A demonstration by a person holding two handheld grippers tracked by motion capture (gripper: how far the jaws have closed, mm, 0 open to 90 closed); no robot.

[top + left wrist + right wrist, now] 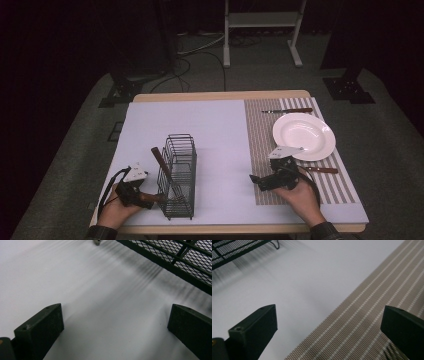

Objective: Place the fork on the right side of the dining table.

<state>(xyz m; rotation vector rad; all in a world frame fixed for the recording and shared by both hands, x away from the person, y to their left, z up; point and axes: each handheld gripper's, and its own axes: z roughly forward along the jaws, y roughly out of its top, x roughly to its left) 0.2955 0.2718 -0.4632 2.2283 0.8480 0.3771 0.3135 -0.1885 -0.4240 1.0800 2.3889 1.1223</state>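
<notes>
Right gripper (257, 181), jaws wide apart and empty, hovers over the striped brown placemat (372, 315) edge. Left gripper (142, 196), jaws apart, sits at nine o'clock of the black wire basket (179, 175), where a wooden-handled utensil (161, 161) leans.

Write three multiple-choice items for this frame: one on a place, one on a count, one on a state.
1. Where does the white plate sit?
A. on the striped placemat
B. inside the wire basket
C. on the floor

2. How many wooden-handled utensils lie on the placemat?
A. none
B. two
C. five

3. How are the right gripper fingers?
A. clamped on the plate
B. clamped on a knife
C. apart, holding nothing

Key: 1 A, the plate rests on the striped mat; 2 B, one beyond the plate, one at its near side; 3 C, bare mat shows between them.
</notes>
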